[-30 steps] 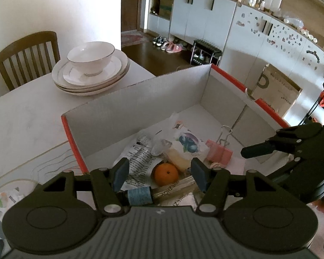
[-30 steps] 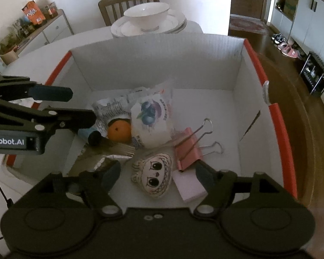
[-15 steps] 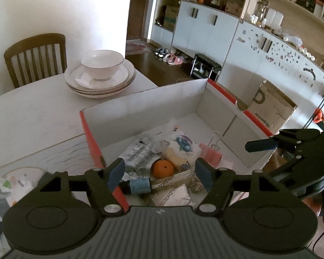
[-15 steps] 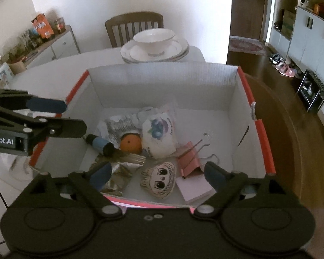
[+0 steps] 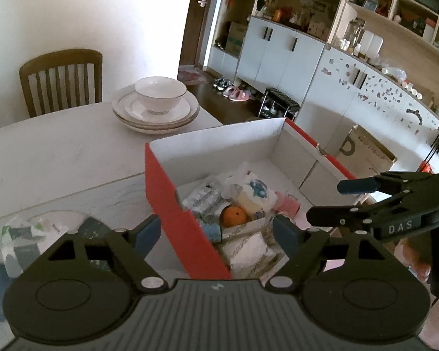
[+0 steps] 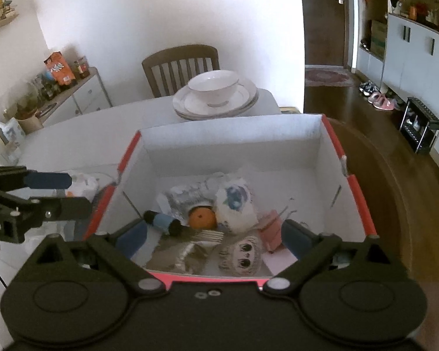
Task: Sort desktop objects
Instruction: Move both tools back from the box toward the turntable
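A cardboard box [image 6: 360, 201], red outside and white inside, holds an orange [image 6: 202, 216], a blue and black tube [image 6: 162, 222], a white packet with a blueberry picture [image 6: 234, 204], a pink binder clip [image 6: 270, 229], a cartoon-face charm [image 6: 241, 256], a pink note pad [image 6: 279, 259] and a silver wrapper [image 6: 175, 254]. My right gripper [image 6: 213, 238] hovers above the box's near edge, jaws opening, holding nothing. My left gripper [image 5: 216, 232] hangs above the box's red left wall [image 5: 172, 213], its jaws also opening and empty. Each gripper shows in the other's view: the right gripper [image 5: 330, 200] and the left gripper [image 6: 64, 193].
A bowl on stacked plates [image 5: 158, 102] stands on the white table [image 5: 58, 158] behind the box, with a wooden chair [image 5: 61, 79] beyond. Crumpled bags [image 5: 23, 234] lie on the table left of the box. A sideboard [image 6: 82, 93] and cabinets line the walls. A hand [image 5: 418, 260] holds the right gripper.
Both grippers have drawn back and up out of the box, and their jaws have widened. The left one has shifted leftward to over the box's red wall.
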The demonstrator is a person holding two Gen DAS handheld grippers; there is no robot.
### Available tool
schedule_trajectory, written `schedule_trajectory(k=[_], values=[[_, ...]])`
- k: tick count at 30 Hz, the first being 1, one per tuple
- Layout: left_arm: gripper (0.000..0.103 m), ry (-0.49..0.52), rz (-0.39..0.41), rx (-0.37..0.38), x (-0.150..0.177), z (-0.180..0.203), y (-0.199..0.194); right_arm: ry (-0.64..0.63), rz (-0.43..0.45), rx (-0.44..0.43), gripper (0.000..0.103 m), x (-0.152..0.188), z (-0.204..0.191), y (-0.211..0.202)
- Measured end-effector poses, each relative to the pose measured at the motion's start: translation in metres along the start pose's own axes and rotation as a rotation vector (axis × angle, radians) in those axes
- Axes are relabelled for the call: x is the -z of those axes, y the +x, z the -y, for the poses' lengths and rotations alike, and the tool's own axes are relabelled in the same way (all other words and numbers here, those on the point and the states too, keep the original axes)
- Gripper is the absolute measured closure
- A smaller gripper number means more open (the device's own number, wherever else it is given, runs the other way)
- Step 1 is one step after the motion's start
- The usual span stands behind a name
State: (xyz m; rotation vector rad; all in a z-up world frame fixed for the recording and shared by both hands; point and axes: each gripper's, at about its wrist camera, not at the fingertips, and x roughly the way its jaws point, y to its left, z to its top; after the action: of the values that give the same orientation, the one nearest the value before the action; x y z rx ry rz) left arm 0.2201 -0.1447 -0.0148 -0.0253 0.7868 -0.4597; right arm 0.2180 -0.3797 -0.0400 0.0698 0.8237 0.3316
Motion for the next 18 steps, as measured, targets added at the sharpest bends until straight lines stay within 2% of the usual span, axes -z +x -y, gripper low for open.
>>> schedule_trajectory(k=[5, 8, 18], values=[[0.016, 0.014, 0.006, -0.009, 0.012, -0.011, -0.016, -0.011, 0.006, -0.006, 0.003, 0.001, -0.022, 0.001], [0.003, 0.027, 0.013, -0.033, 0.020, -0.022, -0.025, -0.023, 0.015, -0.011, 0.002, 0.001, -0.038, 0.001], [0.000, -0.010, 0.030, -0.107, 0.046, -0.071, -0.059, -0.093, 0.028, -0.050, 0.002, -0.009, -0.099, 0.012]])
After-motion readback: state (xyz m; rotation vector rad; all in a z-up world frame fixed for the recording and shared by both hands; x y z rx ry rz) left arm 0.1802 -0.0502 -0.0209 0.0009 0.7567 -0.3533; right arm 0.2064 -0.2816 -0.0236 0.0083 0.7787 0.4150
